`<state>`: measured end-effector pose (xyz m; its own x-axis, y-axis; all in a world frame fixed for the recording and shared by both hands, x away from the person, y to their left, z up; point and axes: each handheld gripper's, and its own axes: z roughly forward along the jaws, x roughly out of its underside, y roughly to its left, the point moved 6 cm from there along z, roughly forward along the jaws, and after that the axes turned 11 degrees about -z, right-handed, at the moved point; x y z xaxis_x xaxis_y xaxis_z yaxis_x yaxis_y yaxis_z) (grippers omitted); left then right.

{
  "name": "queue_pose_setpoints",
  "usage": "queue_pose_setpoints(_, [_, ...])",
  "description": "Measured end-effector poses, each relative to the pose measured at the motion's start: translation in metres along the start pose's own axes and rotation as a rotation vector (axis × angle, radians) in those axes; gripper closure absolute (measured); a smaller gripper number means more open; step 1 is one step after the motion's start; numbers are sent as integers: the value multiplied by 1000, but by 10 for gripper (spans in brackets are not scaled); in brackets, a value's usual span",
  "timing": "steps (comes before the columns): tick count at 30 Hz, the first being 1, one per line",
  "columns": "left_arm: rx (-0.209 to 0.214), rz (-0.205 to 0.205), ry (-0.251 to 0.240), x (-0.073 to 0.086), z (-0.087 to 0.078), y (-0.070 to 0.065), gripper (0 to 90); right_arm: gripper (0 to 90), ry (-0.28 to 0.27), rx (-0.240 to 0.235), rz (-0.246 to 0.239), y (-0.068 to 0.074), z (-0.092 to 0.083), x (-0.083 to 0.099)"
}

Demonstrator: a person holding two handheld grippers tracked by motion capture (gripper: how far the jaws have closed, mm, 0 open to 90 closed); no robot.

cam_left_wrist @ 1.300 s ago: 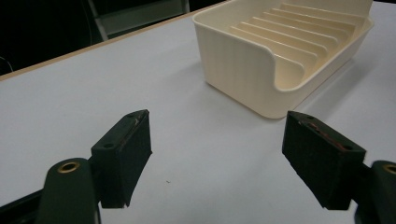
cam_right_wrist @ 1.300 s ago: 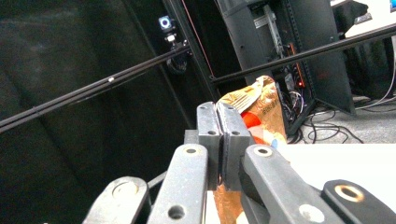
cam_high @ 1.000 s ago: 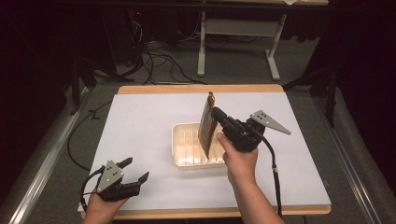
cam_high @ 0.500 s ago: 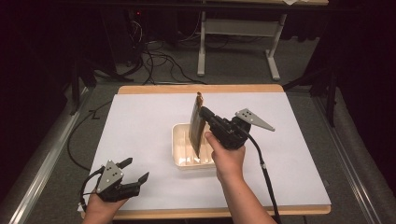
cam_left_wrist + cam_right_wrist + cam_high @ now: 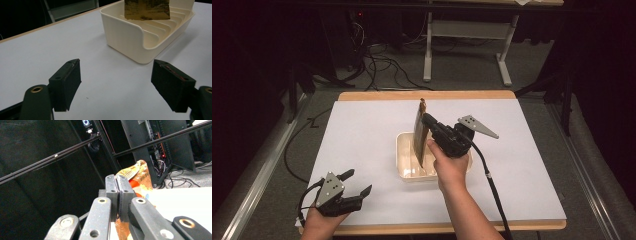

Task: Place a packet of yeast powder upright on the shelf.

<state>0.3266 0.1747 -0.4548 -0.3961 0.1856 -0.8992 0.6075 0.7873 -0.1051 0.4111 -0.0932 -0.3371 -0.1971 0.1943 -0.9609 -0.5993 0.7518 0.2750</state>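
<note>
Fingers of your right gripper [image 5: 426, 121] are pressed tight on a thin, flat snack packet [image 5: 420, 136], pinching it near its upper edge so it hangs on edge, nearly upright, with its lower end down inside the cream ribbed tray [image 5: 404, 165]. In the right gripper view the two pads meet with only the crinkled gold and orange foil [image 5: 136, 173] showing past them. Whether the packet's bottom edge touches the tray's ribs cannot be told; in the left gripper view its lower edge [image 5: 147, 10] hangs over the ribbed floor of the tray [image 5: 130, 37]. The tray sits near the middle of the white tabletop [image 5: 362, 140]. Your left gripper [image 5: 359, 184] rests low at the near left corner of the tabletop, well apart from the tray, its fingers [image 5: 65, 83] spread wide with nothing between them, pointing toward the tray.
</note>
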Motion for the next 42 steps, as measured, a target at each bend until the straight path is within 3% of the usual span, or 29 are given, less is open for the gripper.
queue_pose_setpoints(25, [3, -13, 0, 1, -1, 1, 242, 898, 42, -3, 10, 2, 25, 21])
queue_pose_setpoints(42, [4, -9, 6, 1, 0, 1, 241, 898, 86, -2, -8, -1, 27, 39])
